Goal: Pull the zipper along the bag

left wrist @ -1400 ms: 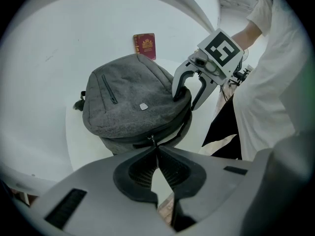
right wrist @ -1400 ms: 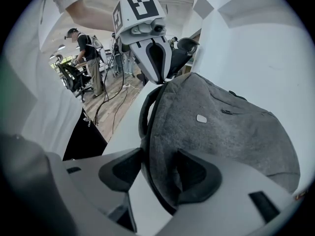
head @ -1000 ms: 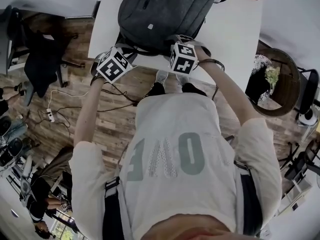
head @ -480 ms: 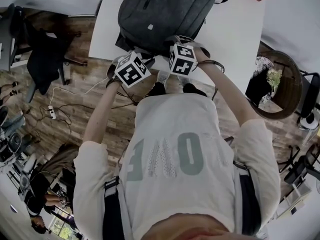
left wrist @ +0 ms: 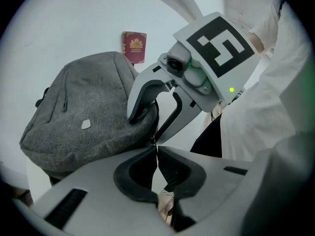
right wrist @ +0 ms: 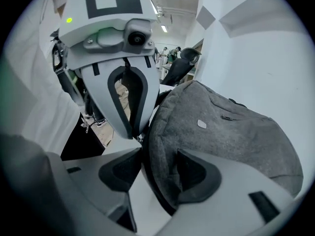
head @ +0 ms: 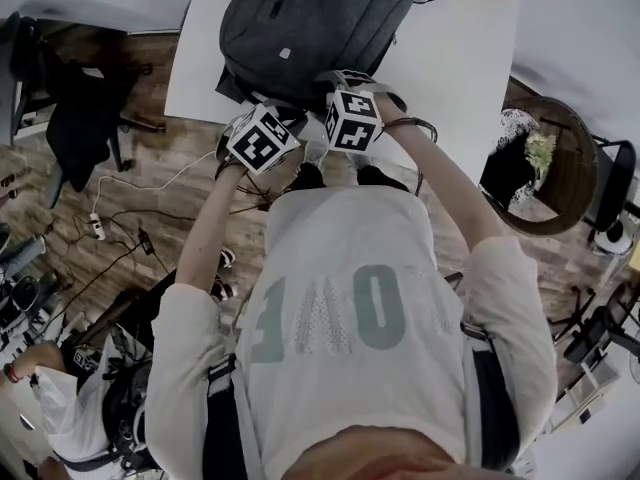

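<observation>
Your right gripper [right wrist: 160, 156] clamps the near edge of the grey bag [right wrist: 231, 132], while your left gripper [left wrist: 157, 147], jaws pressed together, pinches the tiny zipper pull [left wrist: 154, 140] alongside.

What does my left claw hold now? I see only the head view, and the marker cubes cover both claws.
Observer: In the left gripper view the left claw is shut. Its tips seem to pinch a small zipper pull at the edge of the bag.
Operator: And the right claw, does it hold the bag?
Observer: Yes. The right gripper view shows the right claw clamped on a fold of gray fabric at the bag's edge.
Operator: How near are the two claws to each other?
Observer: Very near. The left claw's tips sit just beside the right claw's left jaw, on the same edge.
</observation>
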Available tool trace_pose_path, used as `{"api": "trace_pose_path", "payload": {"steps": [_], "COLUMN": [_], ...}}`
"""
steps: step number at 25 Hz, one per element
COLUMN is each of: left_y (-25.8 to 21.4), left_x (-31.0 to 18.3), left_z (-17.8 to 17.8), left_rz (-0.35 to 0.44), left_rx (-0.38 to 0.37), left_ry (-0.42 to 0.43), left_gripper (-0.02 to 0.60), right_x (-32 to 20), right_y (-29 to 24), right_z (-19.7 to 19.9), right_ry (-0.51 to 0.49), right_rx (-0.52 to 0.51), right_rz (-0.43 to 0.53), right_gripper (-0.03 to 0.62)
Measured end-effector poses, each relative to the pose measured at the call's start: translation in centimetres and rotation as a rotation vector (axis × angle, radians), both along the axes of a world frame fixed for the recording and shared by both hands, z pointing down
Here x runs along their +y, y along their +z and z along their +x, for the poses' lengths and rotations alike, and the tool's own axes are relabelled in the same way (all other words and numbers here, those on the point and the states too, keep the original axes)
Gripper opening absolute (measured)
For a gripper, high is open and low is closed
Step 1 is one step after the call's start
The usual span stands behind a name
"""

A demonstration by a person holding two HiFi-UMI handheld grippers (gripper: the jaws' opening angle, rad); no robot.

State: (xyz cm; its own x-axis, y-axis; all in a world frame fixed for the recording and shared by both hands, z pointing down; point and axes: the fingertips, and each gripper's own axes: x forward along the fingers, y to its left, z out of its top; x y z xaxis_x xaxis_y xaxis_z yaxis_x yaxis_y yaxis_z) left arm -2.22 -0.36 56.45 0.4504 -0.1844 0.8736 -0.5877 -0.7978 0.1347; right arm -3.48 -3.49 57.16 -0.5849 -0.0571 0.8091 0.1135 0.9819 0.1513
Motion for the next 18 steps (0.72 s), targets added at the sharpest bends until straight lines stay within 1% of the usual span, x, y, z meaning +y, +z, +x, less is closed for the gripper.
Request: {"api": "trace_pose_path", "payload": {"steps": [2,4,6,8,10,11,13,15,17,18], "left_y": [0.4,0.7,0.9,1.1,1.2,1.2,1.2,1.2,1.3,1.4], "left_x": [-0.1,-0.2,-0.4,-0.5,-0.5,-0.5,-0.6,-0.7,-0.7,-0.8], "left_z": [-0.2,-0.2,-0.3,-0.6,-0.7,-0.7,-0.7,-0.9,-1.4,-2.0], "left_rz": [0.015,0.046,0.074,0.091,0.109,0.119,0.131,0.133,0.143,0.154], "left_rx": [-0.033,-0.084,-0.11,-0.114,-0.119,-0.119,-0.109,-0.103,-0.121,-0.14], "left_ry": [-0.038,-0.056,-0.088,-0.128,-0.158,-0.171,-0.189,-0.192,-0.183,-0.184], "left_gripper": [0.026,0.026,0.026,0.026,0.026,0.026,0.026,0.026,0.026,0.026], "right_x": [0.3,0.3,-0.6,-2.3,-4.7,-5.9,-7.9,-8.6,-8.5,-8.8], "right_y": [-0.4,-0.9,-1.5,-1.7,-1.6,-1.5,-1.0,-0.8,-1.1,-1.4], "right_z": [0.5,1.7,3.6,5.7,7.6,8.6,10.0,10.3,10.4,10.6], "right_ry": [-0.043,-0.107,-0.156,-0.174,-0.179,-0.189,-0.248,-0.337,-0.4,-0.401], "right_rx": [-0.003,0.017,0.05,0.095,0.156,0.197,0.277,0.323,0.348,0.357], "right_rz": [0.03,0.095,0.166,0.207,0.246,0.277,0.356,0.421,0.46,0.469], "right_gripper": [0.229,0.192,0.192,0.205,0.25,0.258,0.263,0.262,0.262,0.262]}}
